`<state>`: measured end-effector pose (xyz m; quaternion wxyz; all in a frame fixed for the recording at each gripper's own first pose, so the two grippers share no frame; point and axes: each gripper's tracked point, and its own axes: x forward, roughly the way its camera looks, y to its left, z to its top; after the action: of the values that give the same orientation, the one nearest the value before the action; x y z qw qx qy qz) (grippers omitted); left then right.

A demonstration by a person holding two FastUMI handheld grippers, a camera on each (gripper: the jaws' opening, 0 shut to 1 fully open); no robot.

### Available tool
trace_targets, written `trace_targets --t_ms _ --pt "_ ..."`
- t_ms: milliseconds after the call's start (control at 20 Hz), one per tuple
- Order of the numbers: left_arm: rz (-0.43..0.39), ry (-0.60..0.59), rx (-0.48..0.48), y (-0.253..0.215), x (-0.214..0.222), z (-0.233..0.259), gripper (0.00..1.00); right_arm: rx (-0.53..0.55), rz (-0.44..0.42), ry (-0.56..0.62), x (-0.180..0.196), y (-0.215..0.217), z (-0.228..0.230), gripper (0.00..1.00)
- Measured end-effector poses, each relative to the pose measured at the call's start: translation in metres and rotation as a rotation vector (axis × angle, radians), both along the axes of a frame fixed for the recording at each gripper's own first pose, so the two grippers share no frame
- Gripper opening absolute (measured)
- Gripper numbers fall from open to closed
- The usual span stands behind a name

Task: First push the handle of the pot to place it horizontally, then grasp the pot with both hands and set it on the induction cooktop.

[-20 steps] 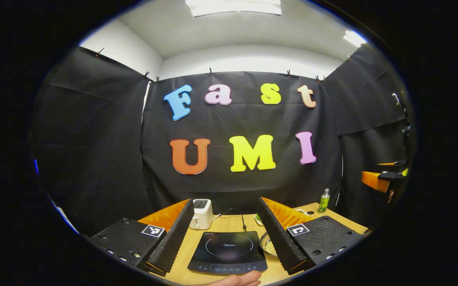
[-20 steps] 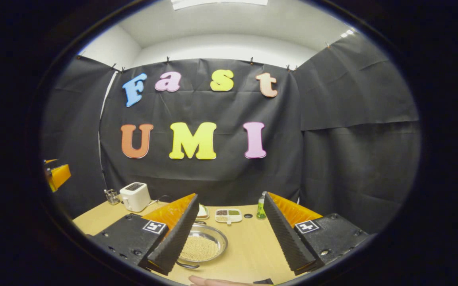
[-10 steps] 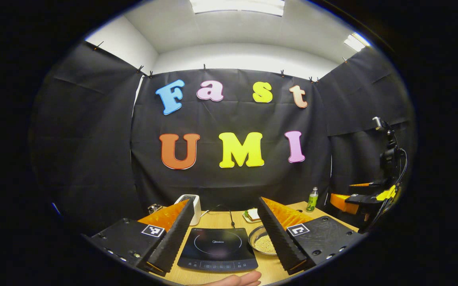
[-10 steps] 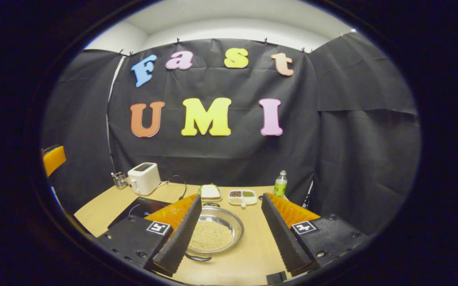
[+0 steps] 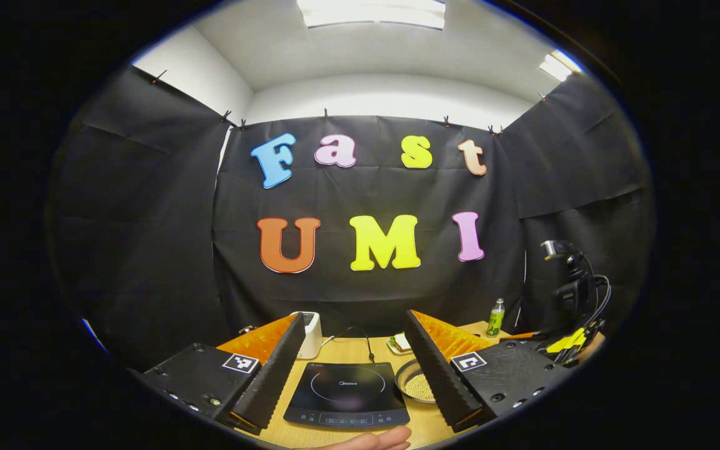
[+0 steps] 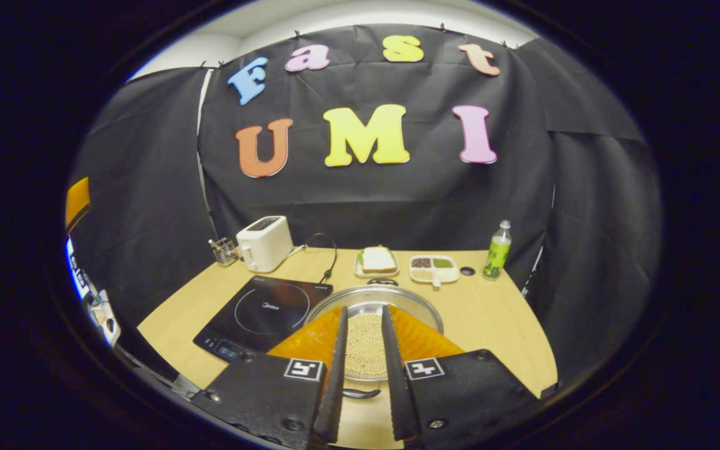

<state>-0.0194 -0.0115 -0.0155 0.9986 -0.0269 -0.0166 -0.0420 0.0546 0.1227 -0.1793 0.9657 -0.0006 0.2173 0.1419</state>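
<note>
Bench (image 6: pixel 491 312): right tool (image 6: pixel 363 375), fingers narrowed but empty, hovering above pot (image 6: pixel 372 319); handle (image 6: pixel 360 394) needing a sideways nudge; left tool (image 5: pixel 354 381) spread.

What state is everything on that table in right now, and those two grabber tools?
Round steel pot: on the wooden table, full of pale beads, off the cooktop.
Black induction cooktop: bare, nothing on it.
White toaster: slots empty.
Green bottle: upright, capped.
Left gripper: jaws wide apart.
Right gripper: jaws nearly closed, holding nothing.

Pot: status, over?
Left gripper open, above cooktop. Right gripper fingers nearly closed, gripping nothing, above pot. Pot on table right of cooktop, near handle below the fingers. Nothing in the way.
</note>
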Motion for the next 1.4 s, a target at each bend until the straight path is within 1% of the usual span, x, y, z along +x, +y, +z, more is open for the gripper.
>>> trace_targets --t_ms 50,150,200,300,350,400,650,700,800,850,900,1100,1150,1200,1250,1400 --pt "-0.002 0.002 -0.001 0.0 -0.001 0.0 0.96 0.0 0.01 0.032 0.0 0.006 -0.011 0.27" --pt "-0.003 0.007 0.01 0.003 -0.005 -0.004 0.96 0.004 0.029 0.117 -0.002 0.018 -0.038 0.19" --pt "0.0 0.001 0.014 0.005 -0.007 -0.003 0.95 0.012 0.038 0.162 -0.003 0.025 -0.051 0.07" --pt "0.005 -0.007 0.015 0.009 -0.01 -0.002 0.95 0.015 0.069 0.221 -0.007 0.039 -0.069 0.01" --pt "0.006 -0.007 0.012 0.01 -0.011 -0.003 0.96 0.006 0.071 0.239 -0.006 0.043 -0.078 0.01" --pt "0.008 -0.008 0.009 0.011 -0.012 -0.003 0.95 -0.002 0.078 0.254 -0.007 0.046 -0.087 0.04" --pt "0.051 -0.003 0.04 0.025 -0.008 -0.01 0.96 -0.002 0.097 0.344 -0.009 0.066 -0.129 0.04" --pt "0.058 0.001 0.046 0.027 -0.007 -0.013 0.96 -0.001 0.074 0.361 -0.01 0.065 -0.137 0.04" --pt "0.069 0.008 0.047 0.031 -0.005 -0.016 0.96 0.013 0.053 0.413 -0.01 0.068 -0.156 0.04" --pt "0.072 0.012 0.044 0.033 -0.005 -0.018 0.95 0.023 0.047 0.441 -0.011 0.069 -0.165 0.01" --pt "0.073 0.015 0.041 0.034 -0.003 -0.018 0.96 0.028 0.049 0.468 -0.013 0.071 -0.173 0.04" --pt "0.078 0.015 0.043 0.035 -0.005 -0.018 0.95 0.037 0.052 0.529 -0.019 0.068 -0.193 0.04" --pt "0.078 0.016 0.047 0.035 -0.005 -0.019 0.95 0.053 0.061 0.539 -0.02 0.069 -0.197 0.04" --pt "0.078 0.019 0.051 0.034 -0.004 -0.021 0.96 0.061 0.063 0.552 -0.022 0.069 -0.197 0.02" --pt "0.076 0.019 0.054 0.031 -0.004 -0.021 0.96 0.061 0.066 0.558 -0.023 0.068 -0.197 0.04" --pt "0.064 0.02 0.06 0.026 -0.004 -0.021 0.96 0.052 0.067 0.567 -0.022 0.063 -0.198 0.04"
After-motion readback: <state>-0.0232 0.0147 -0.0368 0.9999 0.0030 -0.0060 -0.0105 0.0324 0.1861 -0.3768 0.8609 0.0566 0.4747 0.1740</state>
